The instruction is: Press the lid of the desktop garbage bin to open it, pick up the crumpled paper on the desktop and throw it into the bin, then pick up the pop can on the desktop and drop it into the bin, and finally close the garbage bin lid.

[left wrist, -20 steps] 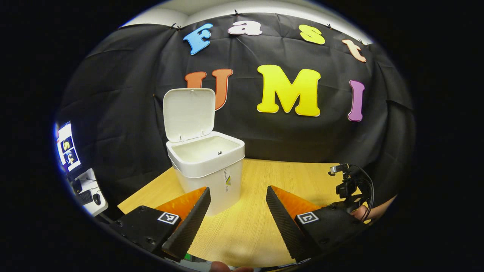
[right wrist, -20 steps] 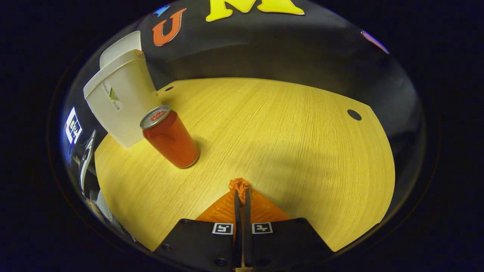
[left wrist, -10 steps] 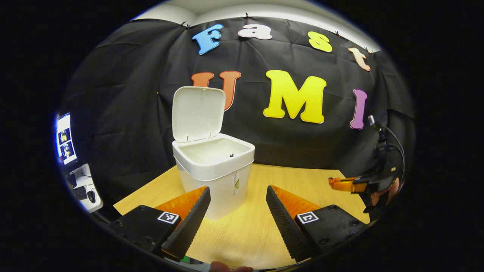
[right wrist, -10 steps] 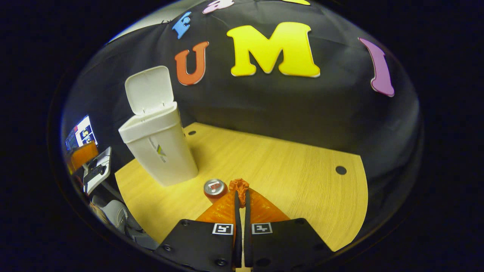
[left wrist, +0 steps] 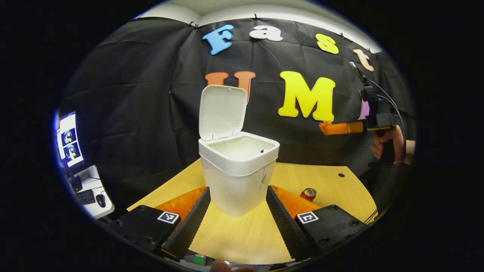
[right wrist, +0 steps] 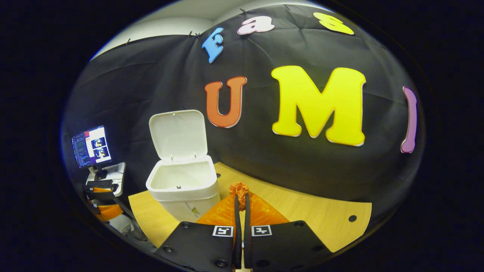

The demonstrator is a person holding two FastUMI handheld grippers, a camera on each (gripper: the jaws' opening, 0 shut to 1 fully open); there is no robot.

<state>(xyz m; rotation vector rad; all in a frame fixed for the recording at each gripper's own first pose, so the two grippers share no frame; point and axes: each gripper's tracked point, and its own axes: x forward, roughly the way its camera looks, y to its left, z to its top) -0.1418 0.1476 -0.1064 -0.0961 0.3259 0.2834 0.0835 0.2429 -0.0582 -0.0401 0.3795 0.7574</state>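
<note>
Your right tongs (right wrist: 240,194), clamped on the small crumpled paper wad (right wrist: 239,187), sit raised with the open white plastic bin (right wrist: 181,183) at ten o'clock. Your left tongs (left wrist: 236,211) stand apart on the wooden bench (left wrist: 242,238), bin straight ahead at twelve, upright red pop can (left wrist: 309,194) at two; the right hand is nearer the drop.

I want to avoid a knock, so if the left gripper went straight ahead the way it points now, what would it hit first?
Most likely the white bin. It stands on the table dead ahead between the open jaws of the left gripper, lid up. How near it is, I cannot tell for sure.
</note>
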